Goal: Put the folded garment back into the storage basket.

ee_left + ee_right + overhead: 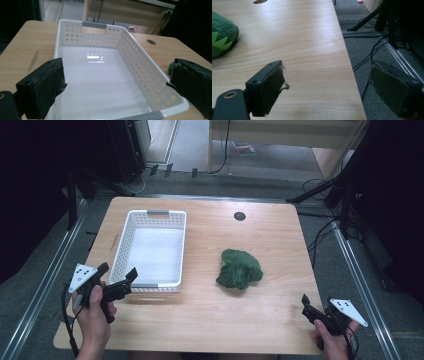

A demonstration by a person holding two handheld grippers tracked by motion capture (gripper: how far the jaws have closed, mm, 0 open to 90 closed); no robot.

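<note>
1. So we've got a green plush toy [239, 269] lying in a heap on the wooden surface [210, 320], right of the middle, and a white perforated basket [128, 227] well apart from it on the left. Basket's got nothing in it.
2. Our left hand-held gripper [118, 272] hangs at the basket's near rim with its jaws spread wide, holding nothing. In the left gripper view the jaws straddle the near end of the basket [152, 75].
3. Our right hand-held gripper [305, 302] sits near the surface's right front corner, jaws also wide apart and empty, the plush [222, 37] well off to its left.
4. Handling guess: the toy looks light, soft and squashy, not slippery or fragile. It'll deform under the pads, so we'd pinch a thick bunched fold near the top of the heap rather than a thin edge.
</note>
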